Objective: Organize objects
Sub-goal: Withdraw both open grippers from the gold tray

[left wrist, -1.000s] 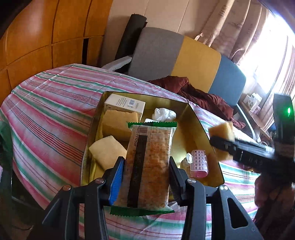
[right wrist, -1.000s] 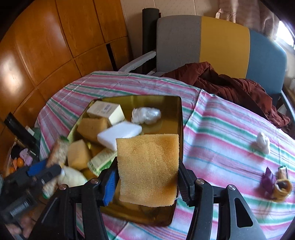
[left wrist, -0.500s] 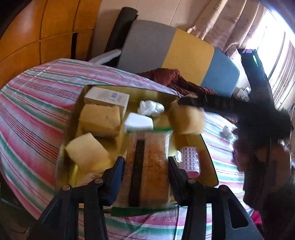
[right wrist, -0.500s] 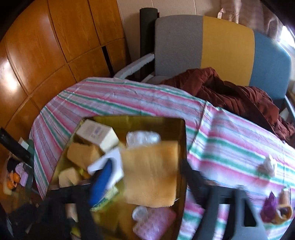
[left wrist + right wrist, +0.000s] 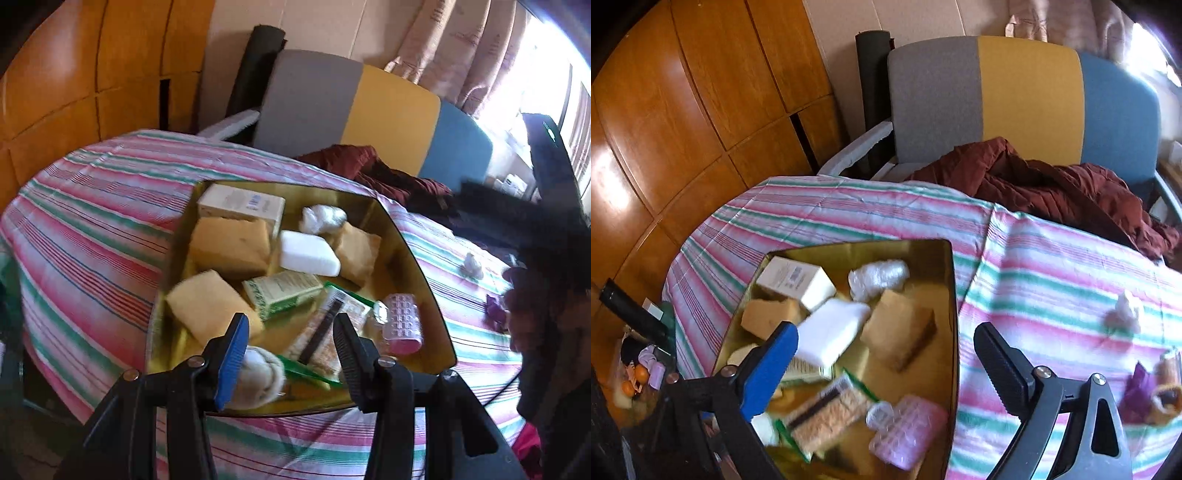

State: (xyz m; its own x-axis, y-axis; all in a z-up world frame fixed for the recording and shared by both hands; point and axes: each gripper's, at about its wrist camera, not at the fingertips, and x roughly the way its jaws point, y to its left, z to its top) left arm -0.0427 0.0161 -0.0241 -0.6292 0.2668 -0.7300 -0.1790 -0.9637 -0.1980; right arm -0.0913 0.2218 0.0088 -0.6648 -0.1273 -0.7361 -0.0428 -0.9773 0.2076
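A gold tray (image 5: pixel 417 266) (image 5: pixel 951 295) on the striped table holds several items. The cracker packet (image 5: pixel 325 332) (image 5: pixel 827 410) lies tilted in its near end, free of any pad. My left gripper (image 5: pixel 290 319) hovers above it, jaws slightly apart and gripping nothing. The orange-brown sponge (image 5: pixel 897 332) (image 5: pixel 356 251) rests in the tray beside a white block (image 5: pixel 831 332). My right gripper (image 5: pixel 886 328) hangs over the tray's right rim, its jaws opening wide with nothing pressed between them.
Also in the tray are a white box (image 5: pixel 240 203), yellow sponges (image 5: pixel 231 247), a green carton (image 5: pixel 284 291), a pink ridged case (image 5: pixel 400 325) and a white roll (image 5: pixel 258 373). A white wad (image 5: pixel 1124 312) and purple scrap (image 5: pixel 1141 387) lie on the cloth. A chair (image 5: pixel 1015 96) with maroon fabric (image 5: pixel 1052 184) stands behind.
The right gripper opened and let the sponge fall into the tray. The cracker packet left the left gripper's jaws and now lies in the tray.
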